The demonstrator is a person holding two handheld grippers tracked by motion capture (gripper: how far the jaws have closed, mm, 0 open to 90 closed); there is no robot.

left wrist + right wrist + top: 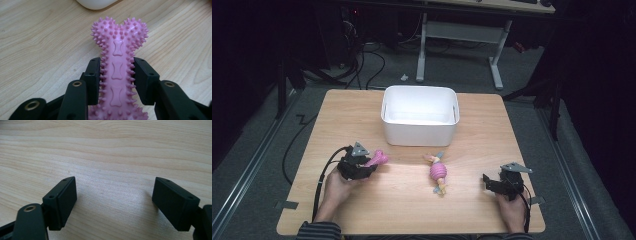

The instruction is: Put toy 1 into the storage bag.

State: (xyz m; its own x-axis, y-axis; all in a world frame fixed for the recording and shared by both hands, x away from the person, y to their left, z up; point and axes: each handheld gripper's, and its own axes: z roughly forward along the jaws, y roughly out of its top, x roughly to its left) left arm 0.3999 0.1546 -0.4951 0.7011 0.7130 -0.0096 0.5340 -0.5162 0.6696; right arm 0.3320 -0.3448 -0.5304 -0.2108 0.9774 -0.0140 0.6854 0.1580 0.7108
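A pink spiky rubber bone (pixel 117 65) lies on the wooden table, and my left gripper (pixel 117 75) is shut on its shaft, a jaw pressed to each side. From above, the bone (pixel 377 159) pokes out of the left gripper (pixel 367 165) at the table's left front. My right gripper (pixel 113 200) is open low over bare wood, and it sits at the right front (pixel 488 181). A second toy, pink and round with pale ends (pixel 438 172), lies between the two grippers. A white bin (pixel 419 116) stands behind it.
The wooden table (pixel 412 200) ends close behind both hands. Past its far edge are a desk frame (pixel 459 35) and cables on a grey floor. The white bin's base (pixel 96 3) shows just beyond the bone.
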